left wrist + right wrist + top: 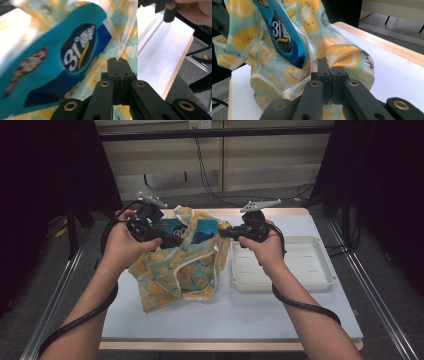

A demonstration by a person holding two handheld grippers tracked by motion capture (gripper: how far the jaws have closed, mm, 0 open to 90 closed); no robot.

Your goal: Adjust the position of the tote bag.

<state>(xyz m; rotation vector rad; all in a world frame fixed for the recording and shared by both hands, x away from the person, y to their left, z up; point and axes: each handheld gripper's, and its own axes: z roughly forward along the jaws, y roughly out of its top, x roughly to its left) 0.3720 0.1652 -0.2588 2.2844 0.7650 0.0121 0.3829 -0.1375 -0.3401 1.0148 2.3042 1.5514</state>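
Observation:
A cloth bag (175,270) printed with yellow citrus slices stands on the white table, and a blue packet (197,227) pokes out of its mouth. My left gripper (172,240) is shut on the bag's left rim. In the left gripper view its jaws (118,60) pinch the white trim, with the packet (50,62) just beyond. My right gripper (225,232) is shut on the opposite rim. The right gripper view shows its closed jaws (329,67) biting the cloth (342,55) beside the packet (284,37). The bag's mouth is held spread between the two grippers.
A shallow white tray (330,275) lies on the table to the right of the bag, under my right hand. Bare table top (225,320) stretches in front of the bag. Dark curtains and metal rails flank the table.

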